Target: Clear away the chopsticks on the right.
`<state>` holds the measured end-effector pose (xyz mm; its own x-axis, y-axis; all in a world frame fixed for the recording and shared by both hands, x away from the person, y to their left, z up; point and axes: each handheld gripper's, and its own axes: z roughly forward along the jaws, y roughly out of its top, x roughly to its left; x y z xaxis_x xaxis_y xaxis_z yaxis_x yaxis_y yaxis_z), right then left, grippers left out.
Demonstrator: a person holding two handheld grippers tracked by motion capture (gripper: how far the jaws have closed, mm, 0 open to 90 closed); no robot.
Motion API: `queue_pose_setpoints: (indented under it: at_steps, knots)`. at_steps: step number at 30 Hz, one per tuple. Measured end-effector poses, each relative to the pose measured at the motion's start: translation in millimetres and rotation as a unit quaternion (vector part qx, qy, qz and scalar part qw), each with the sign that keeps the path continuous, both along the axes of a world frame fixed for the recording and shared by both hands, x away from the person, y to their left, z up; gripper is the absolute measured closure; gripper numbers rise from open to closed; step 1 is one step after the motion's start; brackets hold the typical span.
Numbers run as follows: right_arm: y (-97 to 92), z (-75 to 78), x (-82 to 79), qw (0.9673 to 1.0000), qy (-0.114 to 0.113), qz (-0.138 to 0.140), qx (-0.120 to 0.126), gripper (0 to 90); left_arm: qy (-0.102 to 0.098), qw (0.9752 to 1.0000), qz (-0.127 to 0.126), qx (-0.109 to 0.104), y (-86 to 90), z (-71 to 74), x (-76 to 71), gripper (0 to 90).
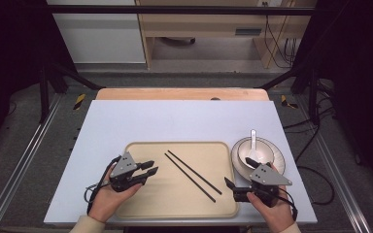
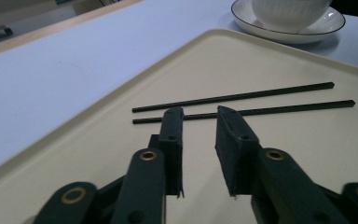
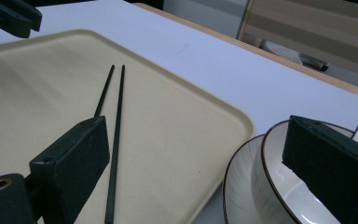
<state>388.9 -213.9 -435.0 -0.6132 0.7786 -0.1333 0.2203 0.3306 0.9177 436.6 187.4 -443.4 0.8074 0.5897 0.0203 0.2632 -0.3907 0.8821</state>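
A beige tray [image 1: 175, 199] lies on the white table near its front edge. Two black chopsticks [image 1: 192, 174] lie side by side on the tray, running diagonally. My left gripper [image 1: 153, 167] hovers over the tray's left part, open and holding nothing. In the left gripper view it [image 2: 199, 116] points at the chopsticks' [image 2: 242, 98] near tips. My right gripper [image 1: 241, 173] is wide open at the tray's right edge. In the right gripper view it [image 3: 200, 140] has one jaw over the tray [image 3: 168, 140] beside the chopsticks [image 3: 116, 116] and the other over the bowl [image 3: 279, 196].
A white bowl [image 1: 257, 153] with a dark rim sits on a plate [image 1: 279, 162] right of the tray, and a white spoon [image 1: 252, 141] rests in it. The white table [image 1: 175, 121] stretches beyond the tray. Black frame bars and cables flank the table.
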Motion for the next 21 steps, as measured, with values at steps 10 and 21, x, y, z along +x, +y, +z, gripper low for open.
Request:
queue_pose_setpoints:
  at_steps: [10,21]
  knots:
    - [-6.1,-4.9,-5.8,1.0000,0.000,0.004,0.008,5.8,0.043,0.9986,0.007,0.029,-28.0,-8.0,16.2,89.5]
    - [-1.3,-10.5,-6.3,0.9998,0.001,0.017,0.012,7.1,0.076,0.9955,0.014,0.056,-43.9,-13.7,26.4,89.6]
